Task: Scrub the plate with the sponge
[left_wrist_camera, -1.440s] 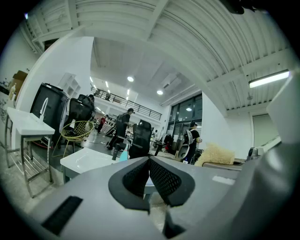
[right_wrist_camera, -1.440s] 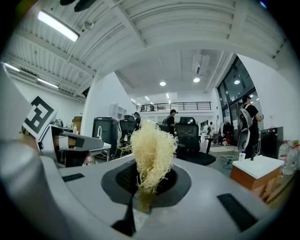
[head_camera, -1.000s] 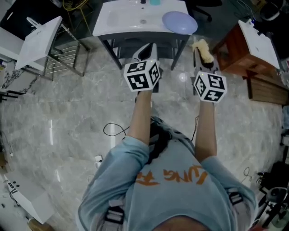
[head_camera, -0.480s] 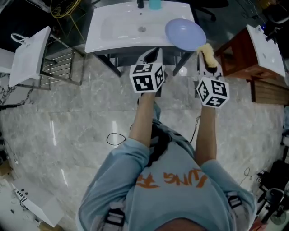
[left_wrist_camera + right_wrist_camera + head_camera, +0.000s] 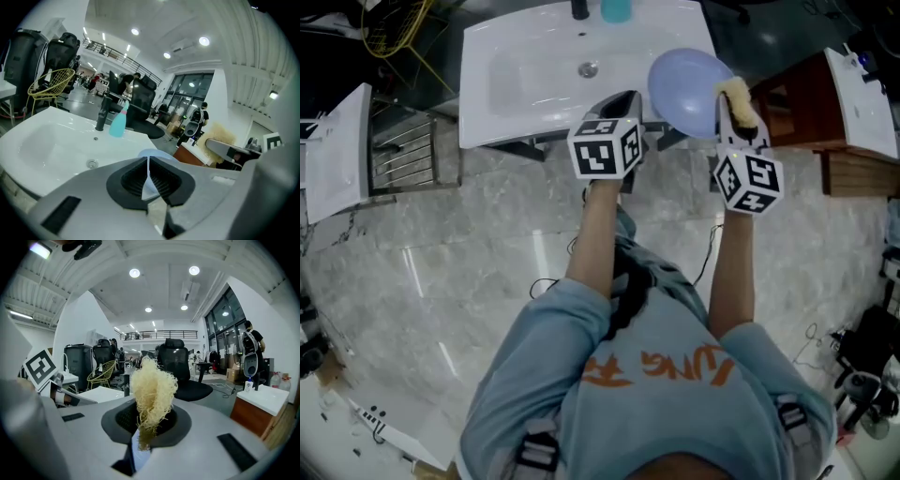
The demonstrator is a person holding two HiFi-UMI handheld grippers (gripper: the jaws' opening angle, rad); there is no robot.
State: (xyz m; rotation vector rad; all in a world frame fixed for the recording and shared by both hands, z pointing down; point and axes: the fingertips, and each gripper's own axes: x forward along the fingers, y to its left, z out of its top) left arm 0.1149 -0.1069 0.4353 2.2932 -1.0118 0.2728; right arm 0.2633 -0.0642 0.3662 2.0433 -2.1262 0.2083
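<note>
Grippers have both come forward since a second ago. Then they hung over the floor short of the sink [image 5: 516, 84]; now the left gripper [image 5: 622, 98] reaches its front rim. The right gripper [image 5: 732, 118] now holds the sponge [image 5: 738, 97] at the plate's [image 5: 684, 75] right edge; contact cannot be told. Left fingers are pressed together on nothing, and right fingers pinch the yellow, stringy sponge. The pale blue plate lies on the sink's right rim, as before.

The white sink stands over a grey marble floor [image 5: 441, 244], with a black tap [image 5: 579, 9] and a teal bottle [image 5: 615, 9] at its back. A brown wooden cabinet [image 5: 797, 103] stands to the right. A black office chair [image 5: 176, 357] sits behind under round ceiling lights. Orange letters on the person's shirt [image 5: 656, 366] are too unclear to read.
</note>
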